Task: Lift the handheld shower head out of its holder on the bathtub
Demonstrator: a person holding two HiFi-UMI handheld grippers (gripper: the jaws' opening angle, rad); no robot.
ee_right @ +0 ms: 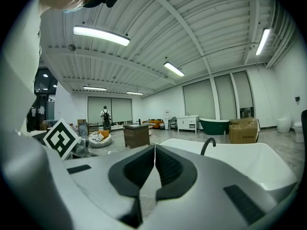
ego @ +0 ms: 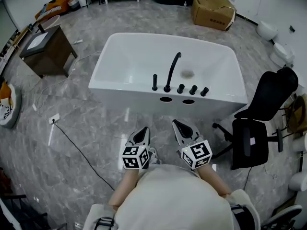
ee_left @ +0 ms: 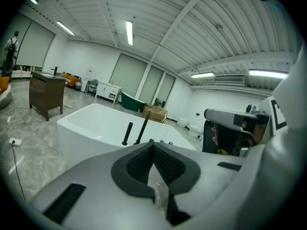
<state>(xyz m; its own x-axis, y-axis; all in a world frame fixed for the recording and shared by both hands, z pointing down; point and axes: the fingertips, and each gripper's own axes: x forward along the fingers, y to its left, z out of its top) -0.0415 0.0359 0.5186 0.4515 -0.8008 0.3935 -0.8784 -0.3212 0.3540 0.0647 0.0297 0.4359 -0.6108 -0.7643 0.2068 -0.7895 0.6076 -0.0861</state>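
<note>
The white bathtub (ego: 129, 56) stands ahead of me on the grey floor. On its near rim the black handheld shower head (ego: 155, 82) stands upright in its holder, left of the curved black spout (ego: 171, 71) and three black knobs (ego: 193, 89). The left gripper view shows the shower head (ee_left: 127, 133) beside the spout (ee_left: 142, 127). My left gripper (ego: 144, 130) (ee_left: 153, 145) and right gripper (ego: 176, 123) (ee_right: 154, 146) are both shut and hold nothing. They hang side by side over the floor, short of the tub. The right gripper view shows only the spout (ee_right: 207, 145).
A black office chair (ego: 261, 123) stands close on the right of the tub. A brown cabinet (ego: 48, 49) is at the left, a cardboard box (ego: 213, 9) behind the tub. A cable (ego: 79, 152) crosses the floor at my left. White toilets (ego: 267, 30) line the right side.
</note>
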